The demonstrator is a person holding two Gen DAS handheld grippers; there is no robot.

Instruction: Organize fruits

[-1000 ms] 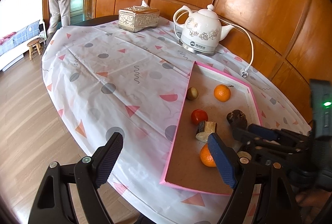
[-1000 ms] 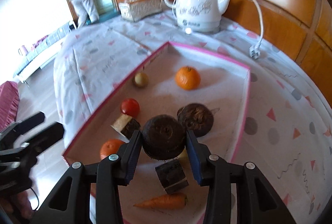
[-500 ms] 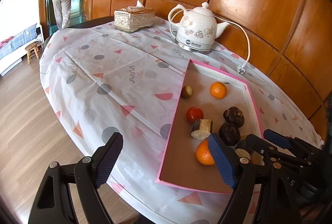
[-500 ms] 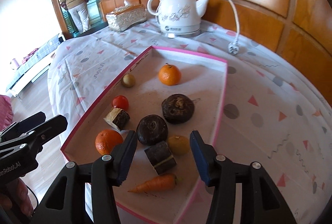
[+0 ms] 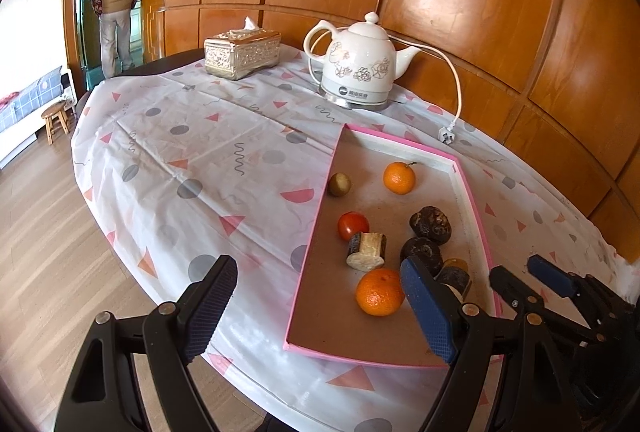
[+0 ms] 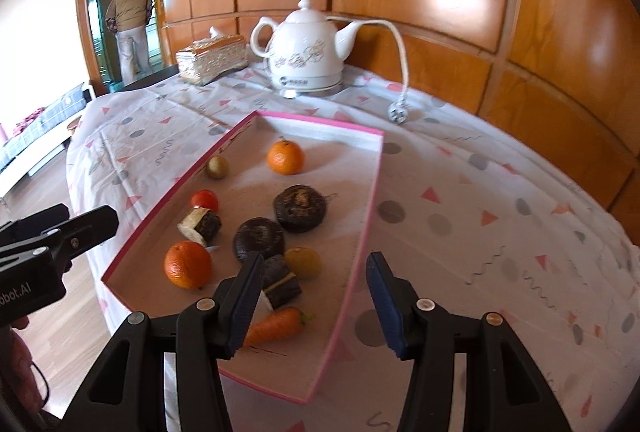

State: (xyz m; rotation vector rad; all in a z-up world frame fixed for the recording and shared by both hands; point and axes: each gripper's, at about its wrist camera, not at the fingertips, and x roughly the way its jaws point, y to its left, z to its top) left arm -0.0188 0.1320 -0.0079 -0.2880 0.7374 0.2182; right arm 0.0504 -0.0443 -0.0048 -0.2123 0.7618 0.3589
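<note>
A pink-rimmed tray (image 5: 474, 200) (image 6: 362, 220) on the table holds two oranges (image 5: 399, 177) (image 5: 379, 291), a tomato (image 5: 353, 225), a small brown-green fruit (image 5: 339, 184), two dark round roots (image 6: 300, 208) (image 6: 259, 240), a cut chunk (image 5: 367, 250), a yellow fruit (image 6: 303, 262), a dark cut piece (image 6: 282, 282) and a carrot (image 6: 276, 324). My left gripper (image 5: 318, 310) is open and empty at the tray's near left edge. My right gripper (image 6: 316, 306) is open and empty above the tray's near right corner.
A white electric kettle (image 5: 360, 66) with its cord and plug (image 5: 447, 134) stands behind the tray. A tissue box (image 5: 242, 52) sits at the table's far end. Wood panelling runs behind. A person (image 5: 116, 8) stands in the doorway at the far left.
My right gripper has let go of the dark round root into the tray, opened, and drawn back and up. My left gripper has pulled back a little, still open.
</note>
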